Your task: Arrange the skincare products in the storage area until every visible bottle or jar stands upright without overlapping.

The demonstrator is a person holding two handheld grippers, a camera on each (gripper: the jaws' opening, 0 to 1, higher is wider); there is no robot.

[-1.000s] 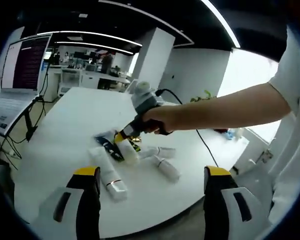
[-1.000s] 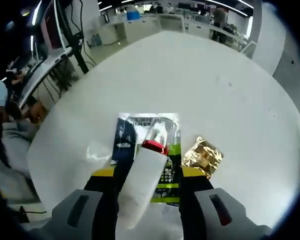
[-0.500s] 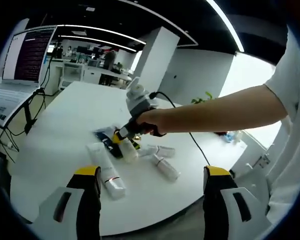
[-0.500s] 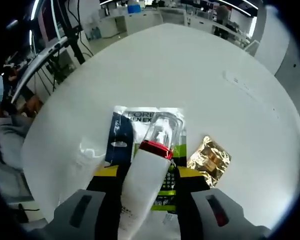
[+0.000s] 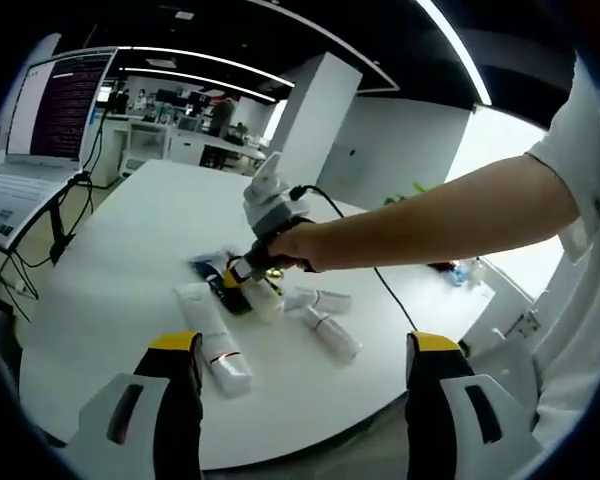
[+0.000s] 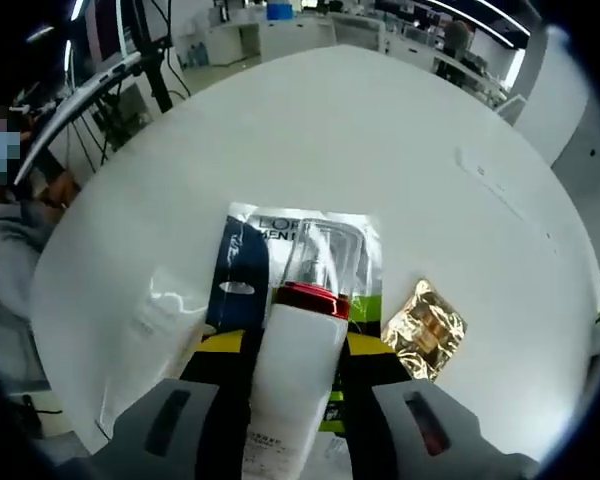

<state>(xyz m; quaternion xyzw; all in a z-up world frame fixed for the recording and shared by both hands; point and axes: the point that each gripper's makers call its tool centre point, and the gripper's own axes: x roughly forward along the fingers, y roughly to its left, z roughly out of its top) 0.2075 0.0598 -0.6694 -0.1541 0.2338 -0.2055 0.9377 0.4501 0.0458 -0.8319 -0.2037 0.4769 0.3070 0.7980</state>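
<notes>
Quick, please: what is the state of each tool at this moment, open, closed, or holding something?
Left tool: open, holding nothing, jaws wide apart above the table.
Right tool: closed on the white bottle with a red ring and clear cap.

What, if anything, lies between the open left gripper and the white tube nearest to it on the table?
Nothing visible does. In the left gripper view the left gripper hangs open short of the table, and the nearest white tube lies on its side just beyond the left jaw, with only bare tabletop before it.
</notes>
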